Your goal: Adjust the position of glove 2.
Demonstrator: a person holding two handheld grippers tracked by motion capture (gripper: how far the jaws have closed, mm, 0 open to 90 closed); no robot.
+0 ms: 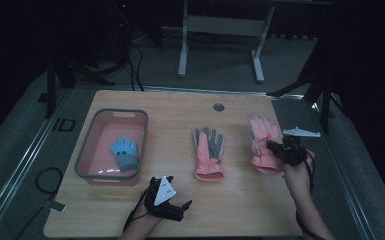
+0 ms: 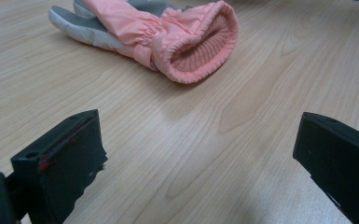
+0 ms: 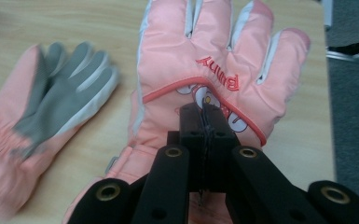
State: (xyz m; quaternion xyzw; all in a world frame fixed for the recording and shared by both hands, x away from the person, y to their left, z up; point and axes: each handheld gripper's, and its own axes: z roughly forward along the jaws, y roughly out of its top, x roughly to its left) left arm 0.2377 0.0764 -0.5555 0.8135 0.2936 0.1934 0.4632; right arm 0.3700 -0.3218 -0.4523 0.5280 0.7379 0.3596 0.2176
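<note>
On the wooden counter [image 1: 240, 200] the right hand-held gripper [image 1: 280, 148] sits over a pink glove [image 1: 262, 145] lying back-up near the right edge, fingers pointing to the far side; in the right gripper view its two black jaws are pressed together on the fabric at the back of that pink glove [image 3: 214, 60], just below the red lettering. The glove's cuff points toward the near side, and only a narrow strip of bare wood separates its outer side from the counter's right edge. A second pink glove with a grey palm [image 1: 208, 152] lies palm-up at the middle of the counter, well apart from the first, with open wood between them. The left hand-held gripper [image 1: 177, 205] rests low near the near edge, left of centre, its jaws spread wide with nothing between them; in the left gripper view the grey-palmed glove's ribbed cuff [image 2: 200, 51] opens toward it across a clear stretch of wood. At the far left stands a grey-rimmed pink basin [image 1: 87, 145], holding a small blue glove [image 1: 125, 154], close to the counter's left edge. The near half of the counter between the two grippers is open.
</note>
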